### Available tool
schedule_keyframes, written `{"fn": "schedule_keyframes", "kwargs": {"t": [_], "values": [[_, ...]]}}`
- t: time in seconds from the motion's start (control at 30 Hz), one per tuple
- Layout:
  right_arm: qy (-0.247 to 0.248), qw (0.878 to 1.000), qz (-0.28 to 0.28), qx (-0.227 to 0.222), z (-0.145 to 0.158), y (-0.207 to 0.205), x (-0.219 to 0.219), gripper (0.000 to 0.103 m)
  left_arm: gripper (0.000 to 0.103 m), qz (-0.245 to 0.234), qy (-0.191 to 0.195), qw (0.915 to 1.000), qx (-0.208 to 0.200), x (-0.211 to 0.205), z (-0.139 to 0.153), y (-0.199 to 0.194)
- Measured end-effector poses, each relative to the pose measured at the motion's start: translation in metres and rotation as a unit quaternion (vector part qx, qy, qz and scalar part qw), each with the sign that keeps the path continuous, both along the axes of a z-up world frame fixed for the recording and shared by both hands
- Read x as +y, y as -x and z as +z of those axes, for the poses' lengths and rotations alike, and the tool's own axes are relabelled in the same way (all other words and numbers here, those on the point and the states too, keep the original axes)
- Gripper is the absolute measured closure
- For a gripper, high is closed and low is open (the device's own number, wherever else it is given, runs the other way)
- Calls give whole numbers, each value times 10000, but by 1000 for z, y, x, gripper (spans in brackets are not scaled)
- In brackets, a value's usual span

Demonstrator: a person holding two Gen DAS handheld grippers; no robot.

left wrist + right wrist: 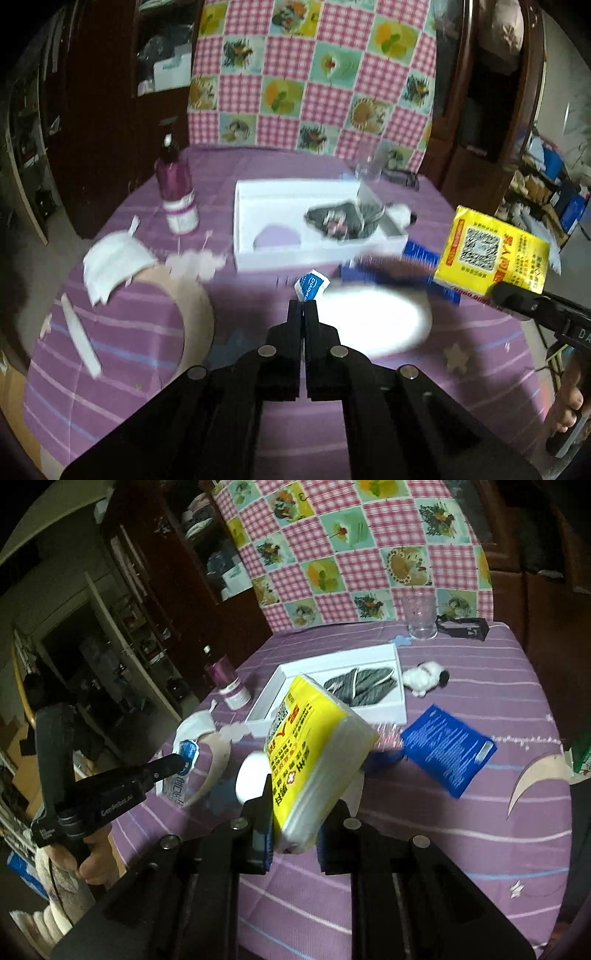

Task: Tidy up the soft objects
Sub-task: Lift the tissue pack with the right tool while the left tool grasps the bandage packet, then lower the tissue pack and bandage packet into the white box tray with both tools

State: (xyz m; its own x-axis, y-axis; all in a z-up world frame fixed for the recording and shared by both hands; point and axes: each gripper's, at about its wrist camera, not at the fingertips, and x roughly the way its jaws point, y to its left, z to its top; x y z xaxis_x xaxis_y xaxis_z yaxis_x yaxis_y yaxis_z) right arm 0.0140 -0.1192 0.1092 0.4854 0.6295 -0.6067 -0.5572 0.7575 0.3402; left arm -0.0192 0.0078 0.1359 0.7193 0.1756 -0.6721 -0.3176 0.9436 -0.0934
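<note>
Left wrist view
- Left claw [303, 303]: clenched on the corner of a small blue-and-white sachet [311, 288]; the thin packet sticks up past the tips, so a pinch at its edge is all it takes to carry it.
- Sachet versus counter [258, 417]: held above the purple striped cloth, clear of the white round lid [380, 321] lying just beyond the tips.
- White tray [295, 225]: stands further back, centre of the counter, with a grey folded cloth [343, 219] already in its right half; it looks like the collecting place for the soft things.
- Face mask [110, 264]: lies loose at the left, well apart from the claw, judged still to be sorted.
- Yellow tissue pack [495, 254]: held up at the right edge by the other claw.

Right wrist view
- Right claw [295, 834]: grasping the yellow tissue pack by its lower end; the pack tilts up and away between the pads, squeezed narrow because it is soft.
- Tissue pack versus tray [400, 686]: raised in front of it, not yet over it.
- Blue pouch [447, 749]: flat on the counter to the right, near the tray's front corner.
- Small plush toy [424, 677]: just beside the tray's right wall, outside it.
- Left claw: seen at the left, clamped on the sachet above a tan ring [218, 760].
</note>
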Motion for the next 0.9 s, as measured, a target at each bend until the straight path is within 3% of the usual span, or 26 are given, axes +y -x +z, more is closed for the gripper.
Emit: {"fn": "schedule_keyframes", "kwargs": {"t": [0.2,0.5,0.67,0.77,0.9], "values": [[-300,9988,-134,368,16,-56,23,84,103,-38,42,9991,-414,19,24,-37],[-772,9939,-333,718,1,-137,68,84,103,141,317,9973,-642,64,32,-105],[-1091,9892,-398,890,-11,-176,78,84,103,388,488,9966,-537,91,2,-143],[-1184,9865,-293,1090,-27,-196,86,84,103,470,707,9959,-326,105,-26,-161],[-1107,9850,-14,1322,-57,-204,100,84,103,490,710,9962,105,112,-58,-180]]}}
